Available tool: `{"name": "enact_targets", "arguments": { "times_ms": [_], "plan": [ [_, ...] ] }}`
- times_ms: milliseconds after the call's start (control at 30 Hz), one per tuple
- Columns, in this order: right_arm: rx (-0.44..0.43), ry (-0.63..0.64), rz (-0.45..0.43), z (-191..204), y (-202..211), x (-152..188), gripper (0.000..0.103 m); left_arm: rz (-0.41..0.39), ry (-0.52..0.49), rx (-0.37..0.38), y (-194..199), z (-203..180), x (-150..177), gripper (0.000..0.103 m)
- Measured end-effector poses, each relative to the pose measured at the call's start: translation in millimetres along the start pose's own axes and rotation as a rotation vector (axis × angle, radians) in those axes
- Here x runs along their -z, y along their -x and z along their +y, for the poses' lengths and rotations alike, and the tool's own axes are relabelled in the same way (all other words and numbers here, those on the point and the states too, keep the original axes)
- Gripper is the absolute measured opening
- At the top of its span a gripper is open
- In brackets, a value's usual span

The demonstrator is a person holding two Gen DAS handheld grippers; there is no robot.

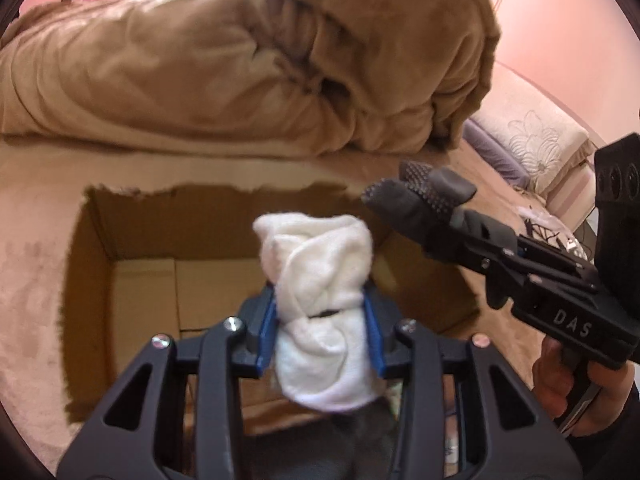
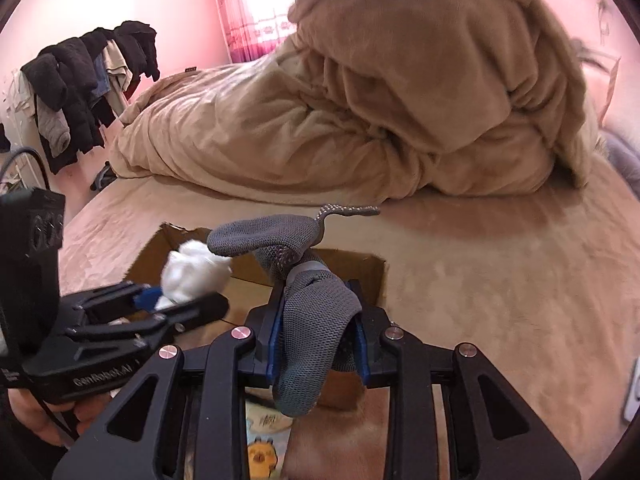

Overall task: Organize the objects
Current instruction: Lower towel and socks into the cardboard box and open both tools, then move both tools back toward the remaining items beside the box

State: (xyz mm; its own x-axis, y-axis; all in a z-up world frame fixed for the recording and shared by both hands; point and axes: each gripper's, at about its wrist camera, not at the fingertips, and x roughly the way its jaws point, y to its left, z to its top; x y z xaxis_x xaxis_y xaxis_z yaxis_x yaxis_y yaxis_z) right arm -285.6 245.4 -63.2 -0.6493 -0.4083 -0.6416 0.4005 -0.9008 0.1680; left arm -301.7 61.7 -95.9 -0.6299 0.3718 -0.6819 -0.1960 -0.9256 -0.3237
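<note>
Strong pink cast over walls and upper field in both views. Daylight entering through the curtained window (image 2: 256, 4), blown out to white-magenta, behind the heaped tan duvet (image 2: 400, 92). Soft shadows deep in the duvet folds and under its front edge. Interior of the cardboard box (image 1: 140, 280), in front of the duvet, dim on its left wall. Heavy barrel distortion, black vignette at the corners. Left wrist view smeared overall; white rolled sock (image 1: 320, 292) soft-edged. Right wrist view sharper; grey knit sock (image 2: 316, 328) weave legible.
</note>
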Motion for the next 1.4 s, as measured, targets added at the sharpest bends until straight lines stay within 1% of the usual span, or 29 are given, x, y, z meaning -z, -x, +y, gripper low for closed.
{"name": "enact_targets", "arguments": {
  "times_ms": [67, 133, 200, 233, 267, 300, 333, 367, 400, 433, 533, 600, 733, 800, 933, 1067, 1133, 1300, 1400],
  "plan": [
    [-0.013, -0.017, 0.026, -3.5, -14.3, 2.4, 0.031, 0.025, 0.012, -0.003, -10.7, 5.4, 2.3, 0.039],
    [-0.024, -0.025, 0.045, -4.8, -24.3, 4.8, 0.032, 0.040, 0.012, -0.023, -16.4, 7.2, 3.3, 0.040],
    [-0.028, -0.029, 0.061, -4.4, -32.7, 6.2, 0.032, 0.042, 0.008, -0.019, -16.7, 6.4, 4.1, 0.042],
    [-0.028, -0.029, 0.066, -3.9, -35.0, 6.8, 0.034, 0.042, 0.009, -0.019, -15.1, 5.9, 3.9, 0.042],
    [-0.025, -0.030, 0.069, -3.6, -36.1, 7.1, 0.036, 0.039, 0.012, -0.021, -12.6, 5.3, 5.1, 0.044],
    [-0.025, -0.028, 0.071, -3.2, -36.5, 7.5, 0.039, 0.040, 0.014, -0.028, -11.6, 5.9, 6.2, 0.048],
    [-0.031, -0.025, 0.070, -2.6, -35.9, 7.7, 0.048, 0.043, 0.018, -0.035, -10.0, 6.4, 6.4, 0.051],
    [-0.031, -0.022, 0.067, -2.3, -34.4, 8.3, 0.057, 0.041, 0.022, -0.040, -7.6, 6.8, 6.8, 0.060],
    [-0.027, -0.020, 0.060, -2.1, -31.7, 9.0, 0.060, 0.030, 0.030, -0.036, -2.9, 7.1, 7.8, 0.066],
    [-0.024, -0.019, 0.054, -1.8, -29.6, 9.4, 0.062, 0.016, 0.034, -0.030, 3.3, 6.6, 8.4, 0.067],
    [-0.021, -0.025, 0.026, -1.6, -14.0, 9.2, 0.064, -0.022, 0.047, -0.013, 29.0, 4.9, 10.1, 0.068],
    [-0.018, -0.034, 0.006, -1.1, -0.6, 9.1, 0.064, -0.045, 0.052, -0.017, 46.5, 3.7, 12.4, 0.074],
    [0.008, -0.038, -0.033, 4.9, 32.9, 11.3, 0.066, -0.082, 0.038, -0.025, 83.3, -2.7, 20.3, 0.079],
    [0.019, -0.029, -0.049, 10.8, 47.9, 13.1, 0.067, -0.102, 0.033, -0.026, 100.3, -5.9, 26.0, 0.086],
    [0.040, 0.001, -0.084, 25.7, 81.9, 24.7, 0.070, -0.147, 0.037, -0.035, 135.3, -14.6, 42.4, 0.087],
    [0.082, 0.037, -0.122, 42.1, 119.7, 38.8, 0.076, -0.207, 0.012, -0.054, 171.9, -26.9, 58.6, 0.089],
    [0.082, 0.040, -0.134, 46.0, 134.8, 46.8, 0.077, -0.229, 0.002, -0.070, 187.3, -32.5, 68.7, 0.090],
    [0.109, 0.048, -0.144, 53.4, 168.2, 66.8, 0.077, -0.238, 0.001, -0.074, 211.3, -42.4, 94.4, 0.090],
    [0.112, 0.045, -0.142, 55.8, 181.9, 76.6, 0.079, -0.235, 0.002, -0.072, 216.4, -46.6, 108.8, 0.090]
  ]
}}
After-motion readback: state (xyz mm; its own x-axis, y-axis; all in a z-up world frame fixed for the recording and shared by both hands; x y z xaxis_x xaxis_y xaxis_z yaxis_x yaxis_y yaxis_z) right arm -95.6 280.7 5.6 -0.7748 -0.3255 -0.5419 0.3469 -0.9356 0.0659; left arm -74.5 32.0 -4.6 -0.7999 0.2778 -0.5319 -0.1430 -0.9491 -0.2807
